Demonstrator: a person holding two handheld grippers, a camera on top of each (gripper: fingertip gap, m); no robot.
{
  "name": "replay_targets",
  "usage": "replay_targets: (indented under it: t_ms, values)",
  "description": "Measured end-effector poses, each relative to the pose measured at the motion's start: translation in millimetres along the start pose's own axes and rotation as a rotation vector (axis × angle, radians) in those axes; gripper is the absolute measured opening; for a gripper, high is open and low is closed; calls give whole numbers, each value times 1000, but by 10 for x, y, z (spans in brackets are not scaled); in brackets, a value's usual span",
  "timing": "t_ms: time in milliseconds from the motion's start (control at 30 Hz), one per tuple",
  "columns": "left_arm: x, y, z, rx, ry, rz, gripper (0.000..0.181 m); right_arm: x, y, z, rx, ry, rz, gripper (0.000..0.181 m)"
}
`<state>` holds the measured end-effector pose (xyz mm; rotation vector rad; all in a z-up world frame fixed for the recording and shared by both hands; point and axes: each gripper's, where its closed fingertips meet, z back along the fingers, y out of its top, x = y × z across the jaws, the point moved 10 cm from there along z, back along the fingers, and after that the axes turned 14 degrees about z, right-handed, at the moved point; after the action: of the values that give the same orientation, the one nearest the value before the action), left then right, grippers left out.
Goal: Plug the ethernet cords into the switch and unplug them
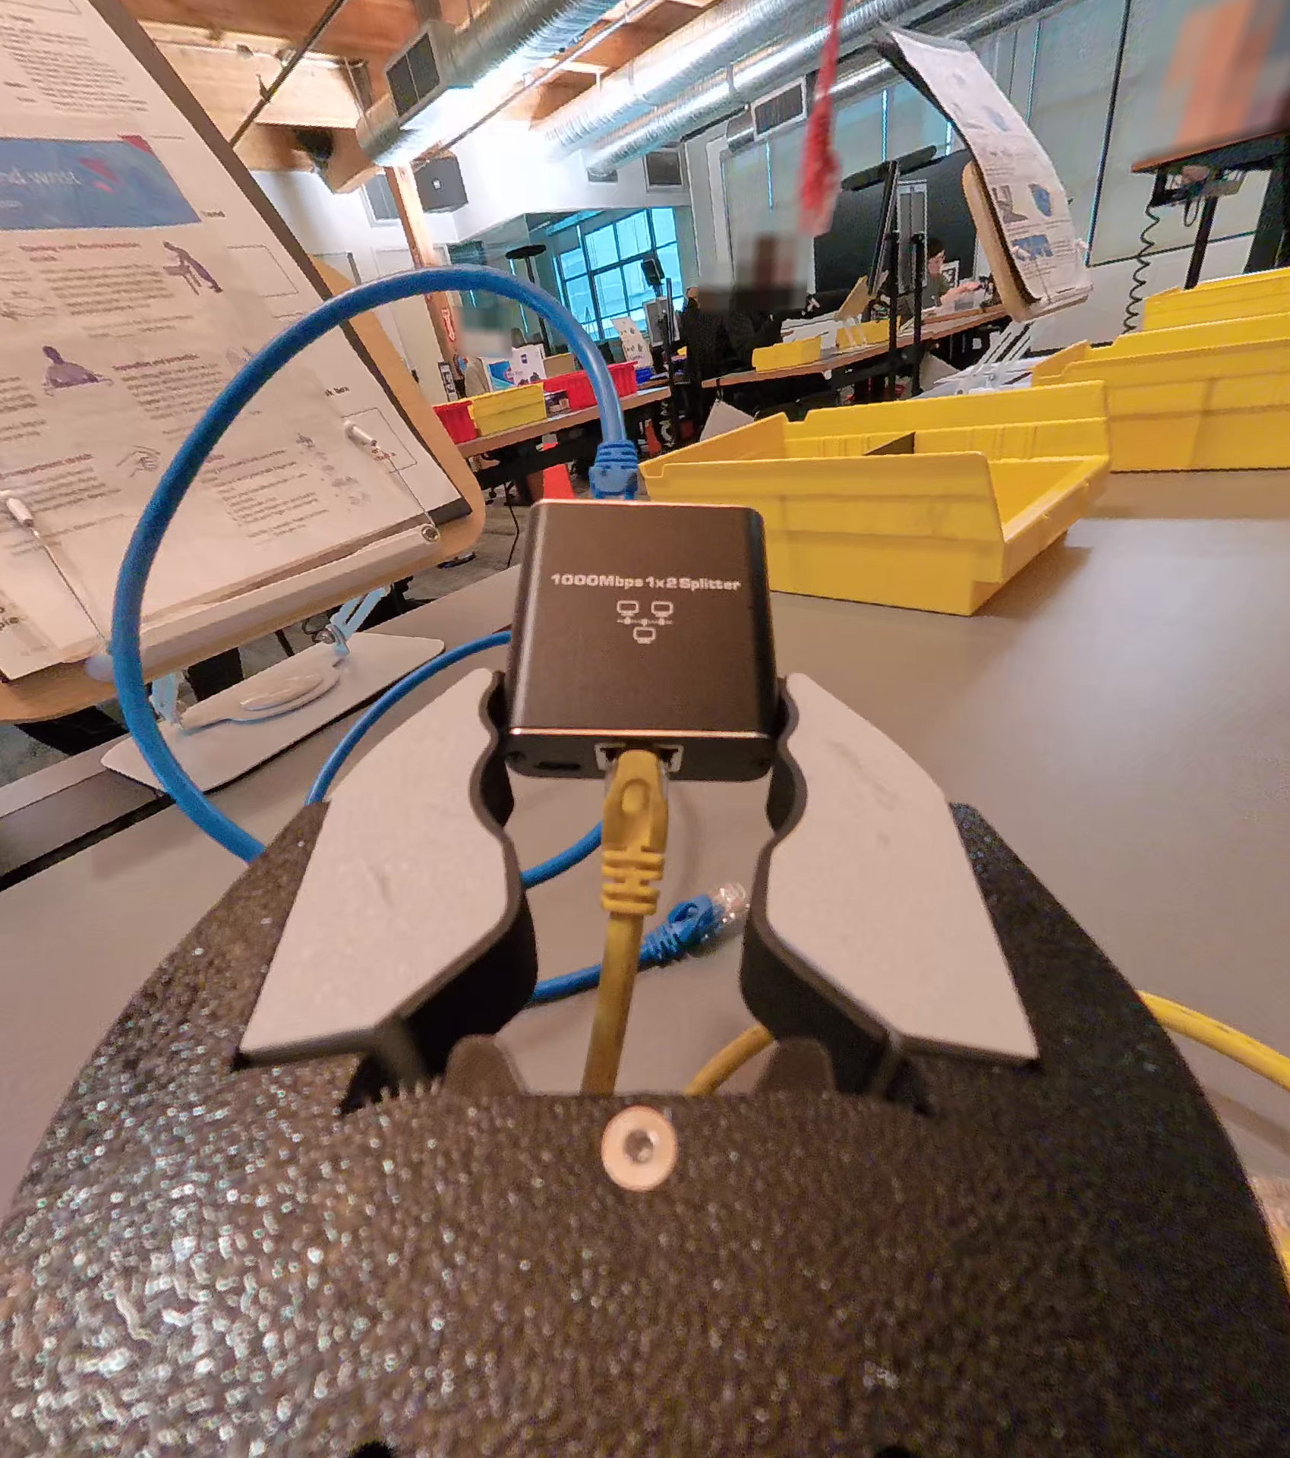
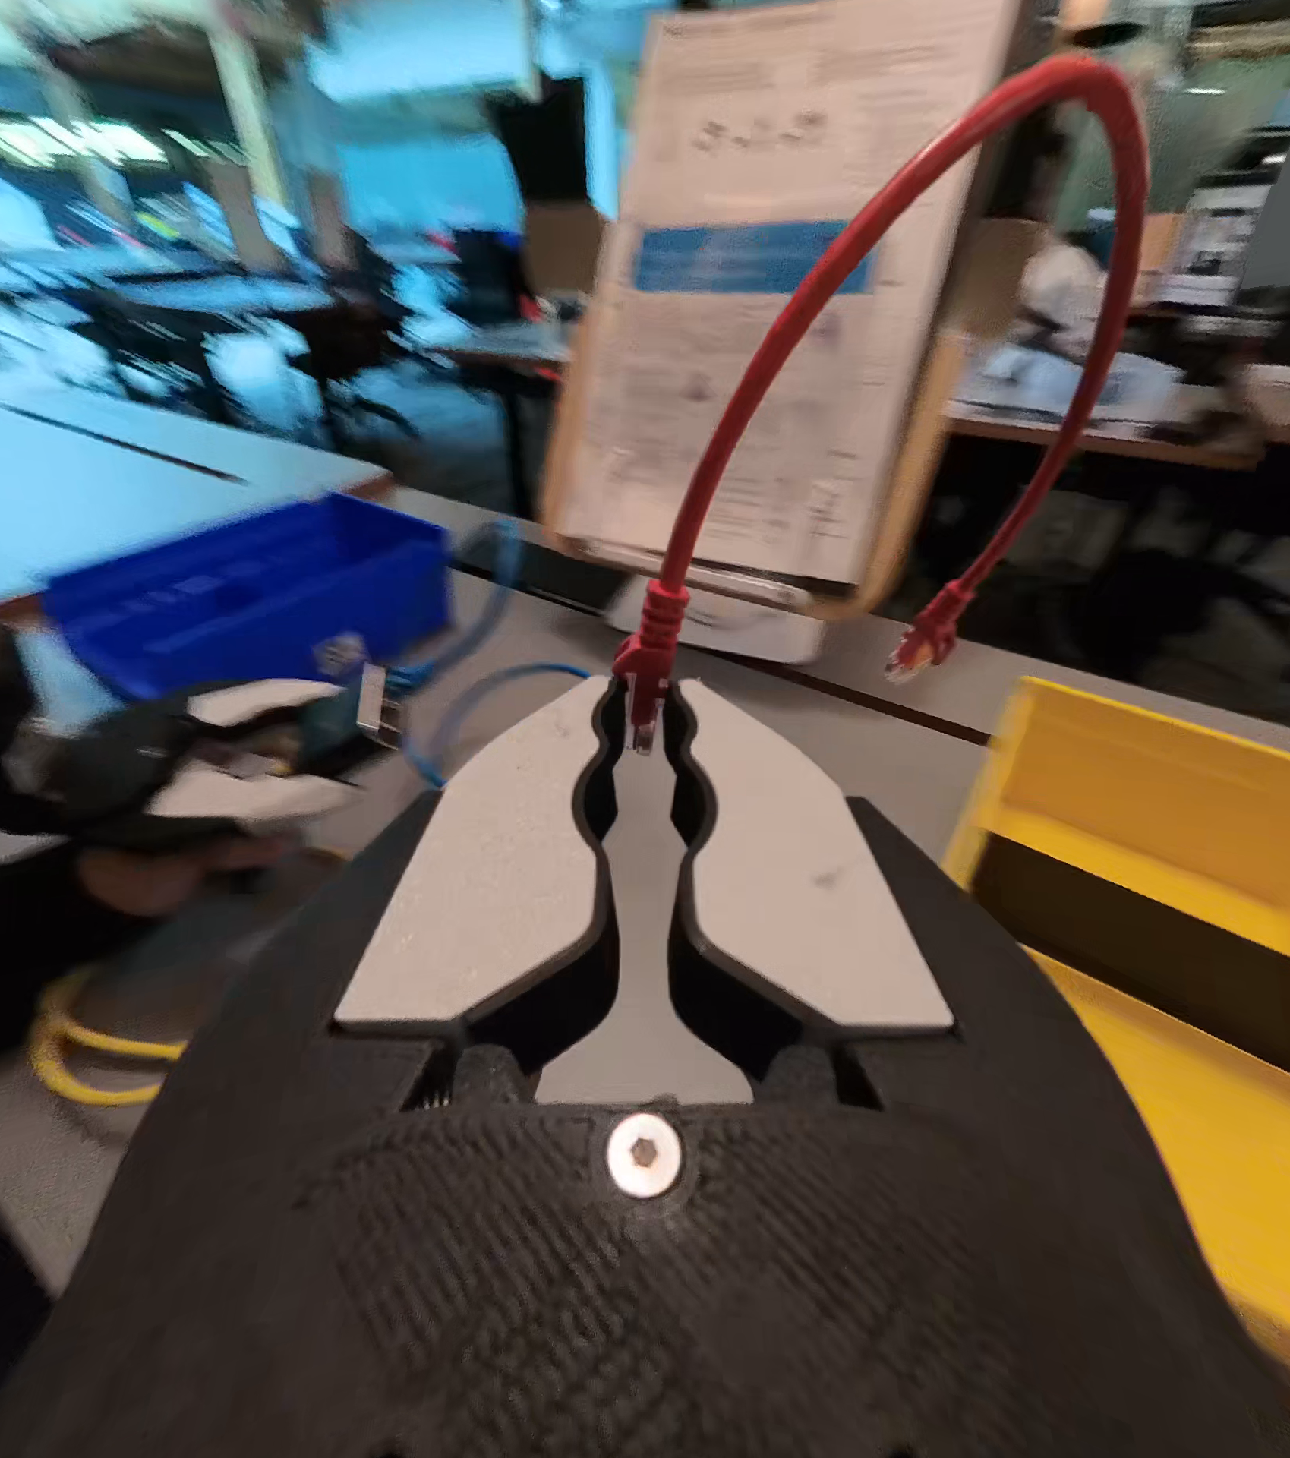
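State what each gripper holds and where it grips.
Left gripper clamps the black switch by its two sides, near the port end. Right gripper pinches the red ethernet cord at one plug.

I count three network cords: one yellow [image 1: 630, 860], one blue [image 1: 152, 568] and one red [image 2: 823, 315]. There is one black switch box [image 1: 637, 631]. I hold two tongs, my left [image 1: 637, 734] and my right [image 2: 645, 710].
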<state>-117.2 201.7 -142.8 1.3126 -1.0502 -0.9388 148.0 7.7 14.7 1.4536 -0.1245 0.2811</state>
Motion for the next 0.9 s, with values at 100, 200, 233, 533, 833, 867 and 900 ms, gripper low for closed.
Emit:
replay_targets:
  t_ms: [100,200,233,533,833,867,900]
  values:
    - [-7,0,2,0,-5,3,62,323,-44,250,-306,-239,168,9]
    - [-3,-2,-6,-8,-11,1,62,584,-238,290,-541,-358,237,9]
    - [0,-5,-9,-12,-14,-1,62,653,-321,255,-580,-365,243,9]
    - [27,-22,-31,-40,-39,-13,62,1064,-1249,-407,-990,-163,208,9]
    - [31,-26,-42,-50,-44,-12,62,1017,-1492,-710,-1070,-24,251,30]
    - [31,-27,-43,-51,-44,-13,62,1013,-1472,-717,-1061,-35,264,33]
    - [32,-27,-44,-52,-44,-15,62,1001,-1444,-717,-1049,-30,270,37]
